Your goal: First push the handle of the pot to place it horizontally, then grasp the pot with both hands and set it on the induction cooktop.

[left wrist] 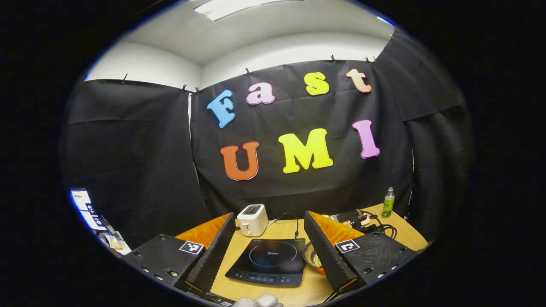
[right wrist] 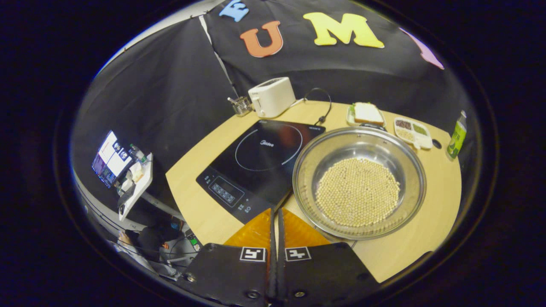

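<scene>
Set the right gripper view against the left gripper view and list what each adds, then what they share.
Right gripper view adds the beans filling the pot, a sandwich plate, a sectioned tray, and the right gripper shut. Left gripper view adds the left gripper open and a tangle of cables. Both share the induction cooktop, toaster, green bottle and wooden table.

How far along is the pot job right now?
Nothing looks finished: the pot sits on the table beside the induction cooktop. The right gripper is shut near its rim; the left gripper is open, holding nothing. The push, two-handed grasp and placing remain.
</scene>
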Available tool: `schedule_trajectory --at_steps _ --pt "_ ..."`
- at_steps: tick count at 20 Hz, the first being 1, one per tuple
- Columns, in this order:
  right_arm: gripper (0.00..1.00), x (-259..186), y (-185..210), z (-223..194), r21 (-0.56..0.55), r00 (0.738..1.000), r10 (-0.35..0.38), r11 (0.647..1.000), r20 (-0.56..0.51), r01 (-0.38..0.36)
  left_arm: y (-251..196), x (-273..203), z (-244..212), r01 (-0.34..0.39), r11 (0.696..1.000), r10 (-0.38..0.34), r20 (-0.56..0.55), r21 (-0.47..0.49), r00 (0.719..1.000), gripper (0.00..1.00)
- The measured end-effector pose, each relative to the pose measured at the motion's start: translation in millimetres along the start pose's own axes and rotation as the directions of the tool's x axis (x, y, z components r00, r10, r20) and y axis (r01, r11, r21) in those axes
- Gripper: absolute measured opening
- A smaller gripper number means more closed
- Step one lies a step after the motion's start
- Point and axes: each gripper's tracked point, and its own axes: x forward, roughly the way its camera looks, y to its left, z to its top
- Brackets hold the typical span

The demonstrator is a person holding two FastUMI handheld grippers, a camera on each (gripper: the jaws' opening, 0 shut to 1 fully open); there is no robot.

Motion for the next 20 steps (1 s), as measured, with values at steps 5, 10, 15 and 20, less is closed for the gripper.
schedule_trajectory --at_steps 5,10,15,20 --pt "0.04 16.6 -15.6 -12.7 0.056 0.998 -0.023 0.998 -0.051 0.026 7.3 2.3 -5.2 -0.019 1.0 0.019 -0.016 0.01 1.0 0.96" --pt "0.04 29.5 -26.6 -22.7 0.115 0.995 -0.025 0.993 -0.094 0.035 12.2 7.8 -9.1 -0.032 0.999 0.032 -0.03 0.004 0.999 0.96" --pt "0.04 28.8 -27.5 -26.0 0.089 0.995 -0.03 0.995 -0.099 0.039 10.4 11.7 -10.1 -0.027 1.0 0.027 -0.034 0.001 0.999 0.96" --pt "0.04 27.0 -32.2 -29.2 0.102 0.995 -0.032 0.994 -0.097 0.042 7.9 12.9 -12.6 -0.021 1.0 0.021 -0.037 -0.014 0.999 0.96"
